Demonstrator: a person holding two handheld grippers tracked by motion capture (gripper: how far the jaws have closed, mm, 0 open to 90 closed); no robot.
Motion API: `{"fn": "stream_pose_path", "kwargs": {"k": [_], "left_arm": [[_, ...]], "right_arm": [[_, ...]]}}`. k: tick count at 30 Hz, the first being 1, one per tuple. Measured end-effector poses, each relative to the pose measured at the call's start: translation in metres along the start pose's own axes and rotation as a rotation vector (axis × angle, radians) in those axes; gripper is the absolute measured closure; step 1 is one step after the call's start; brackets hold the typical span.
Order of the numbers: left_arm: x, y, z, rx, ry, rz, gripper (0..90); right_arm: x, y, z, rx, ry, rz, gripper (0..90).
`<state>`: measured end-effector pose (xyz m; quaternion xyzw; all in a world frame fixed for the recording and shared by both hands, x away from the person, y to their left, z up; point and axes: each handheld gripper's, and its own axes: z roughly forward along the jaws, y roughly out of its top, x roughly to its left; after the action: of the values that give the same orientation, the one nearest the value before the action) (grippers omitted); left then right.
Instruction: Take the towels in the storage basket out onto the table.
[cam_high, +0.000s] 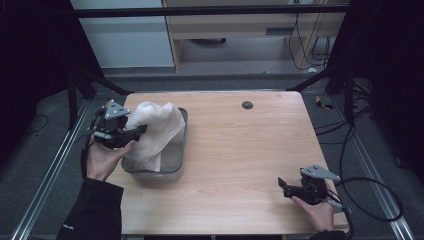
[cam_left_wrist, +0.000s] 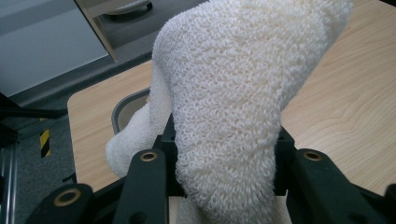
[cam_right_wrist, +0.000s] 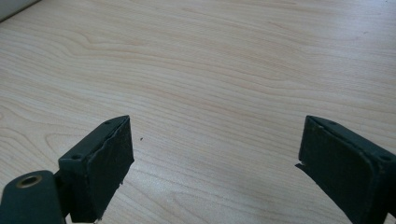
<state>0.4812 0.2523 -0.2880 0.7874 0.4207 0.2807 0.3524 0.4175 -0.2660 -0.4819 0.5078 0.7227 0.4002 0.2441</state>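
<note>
A white terry towel (cam_high: 156, 125) hangs bunched over a grey tub (cam_high: 150, 175) at the left of the wooden table (cam_high: 240, 150). My left gripper (cam_high: 139, 131) is shut on the towel's upper part and holds it up, while the lower end drapes into the tub. In the left gripper view the towel (cam_left_wrist: 233, 93) is pinched between the jaws of the left gripper (cam_left_wrist: 224, 163), and the tub's rim (cam_left_wrist: 122, 105) shows behind it. My right gripper (cam_high: 282, 186) rests low near the table's front right corner. It is open with nothing in it, and bare wood lies under the right gripper (cam_right_wrist: 215, 158).
A small black round cap (cam_high: 247, 105) sits in the tabletop near the far edge. Black cables (cam_high: 370, 195) loop on the floor to the right of the table. Metal frame rails run along both sides.
</note>
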Motion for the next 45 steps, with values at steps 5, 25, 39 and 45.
{"fn": "stream_pose_path", "kwargs": {"k": [5,25,39,45], "left_arm": [[-0.002,0.004,-0.004,-0.007,-0.013,0.01,61.1],[-0.026,0.029,-0.023,-0.04,-0.09,0.092,61.1],[-0.052,0.042,-0.022,-0.025,-0.171,0.165,61.0],[-0.065,0.052,-0.022,-0.037,-0.209,0.193,60.9]], "right_arm": [[0.0,0.0,0.0,-0.002,-0.001,-0.004,10.0],[-0.001,0.0,-0.001,-0.004,0.0,0.003,10.0],[-0.003,0.0,-0.002,-0.008,-0.004,0.012,10.0],[-0.004,0.0,-0.003,-0.009,-0.005,0.014,10.0]]}}
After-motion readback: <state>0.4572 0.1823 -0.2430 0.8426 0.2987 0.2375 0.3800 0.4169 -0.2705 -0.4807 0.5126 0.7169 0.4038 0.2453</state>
